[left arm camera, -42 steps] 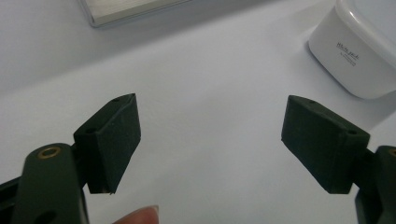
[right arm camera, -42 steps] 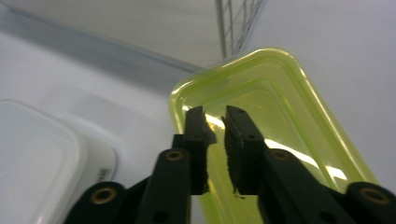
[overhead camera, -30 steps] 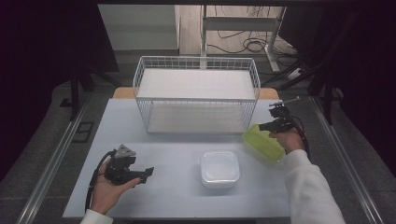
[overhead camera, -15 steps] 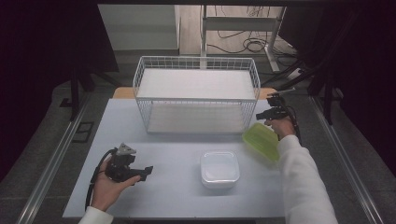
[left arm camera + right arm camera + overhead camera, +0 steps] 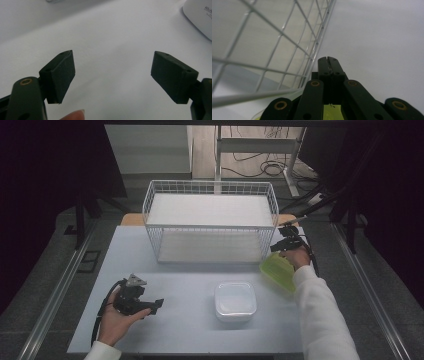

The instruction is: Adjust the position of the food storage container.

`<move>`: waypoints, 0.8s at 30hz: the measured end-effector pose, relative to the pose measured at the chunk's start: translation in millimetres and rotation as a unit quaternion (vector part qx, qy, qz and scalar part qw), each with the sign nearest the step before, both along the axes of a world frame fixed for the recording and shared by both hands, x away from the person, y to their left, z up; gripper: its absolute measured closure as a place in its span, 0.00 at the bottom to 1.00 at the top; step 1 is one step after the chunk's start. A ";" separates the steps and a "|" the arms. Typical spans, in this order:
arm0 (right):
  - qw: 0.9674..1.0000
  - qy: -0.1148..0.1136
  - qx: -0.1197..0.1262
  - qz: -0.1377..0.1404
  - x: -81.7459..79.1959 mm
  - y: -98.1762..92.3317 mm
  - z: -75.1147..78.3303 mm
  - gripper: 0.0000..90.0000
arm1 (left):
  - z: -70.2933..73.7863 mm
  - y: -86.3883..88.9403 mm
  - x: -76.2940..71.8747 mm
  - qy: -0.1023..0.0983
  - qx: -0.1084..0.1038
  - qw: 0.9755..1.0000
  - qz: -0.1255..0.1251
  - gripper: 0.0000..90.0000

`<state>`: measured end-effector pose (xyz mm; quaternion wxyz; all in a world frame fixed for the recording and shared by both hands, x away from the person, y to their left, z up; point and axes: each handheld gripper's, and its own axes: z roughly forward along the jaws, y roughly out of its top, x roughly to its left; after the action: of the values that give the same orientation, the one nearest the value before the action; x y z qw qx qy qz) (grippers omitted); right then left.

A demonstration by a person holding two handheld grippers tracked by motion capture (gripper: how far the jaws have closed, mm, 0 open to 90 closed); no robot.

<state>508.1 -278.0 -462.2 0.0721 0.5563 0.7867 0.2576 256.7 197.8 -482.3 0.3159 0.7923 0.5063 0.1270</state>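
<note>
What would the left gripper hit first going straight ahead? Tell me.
Probably the white plastic lidded container: the open left gripper points across bare white table toward it, though it sits right of centre, so depth leaves doubt.

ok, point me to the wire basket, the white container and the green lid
wire basket (image 5: 210, 226), high view, front top rim.
white container (image 5: 235, 301), high view, middle of its top.
green lid (image 5: 278, 268), high view, middle of its tilted face, below the right gripper (image 5: 283, 243).

Your landmark: wire basket (image 5: 210, 220) at table (image 5: 190, 330) rear. Lidded container (image 5: 235, 301) before it. Left gripper (image 5: 150, 306) front-left; right gripper (image 5: 280, 245) beside its right corner.
</note>
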 end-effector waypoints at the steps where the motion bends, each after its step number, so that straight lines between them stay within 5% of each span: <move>1: 1.000 0.000 0.000 0.000 -2.1 0.8 1.0 0.99 | 0.2 -0.3 0.1 0.000 0.000 1.000 0.000 0.21; 24: 1.000 0.003 -0.020 -0.011 -66.8 -15.5 -1.2 0.99 | 3.0 -4.7 -6.4 -0.004 0.002 1.000 0.000 0.21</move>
<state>441.3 -293.5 -463.4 0.0836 0.5640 0.7860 0.2390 250.4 193.1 -479.4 0.3164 0.7924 0.5048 0.1310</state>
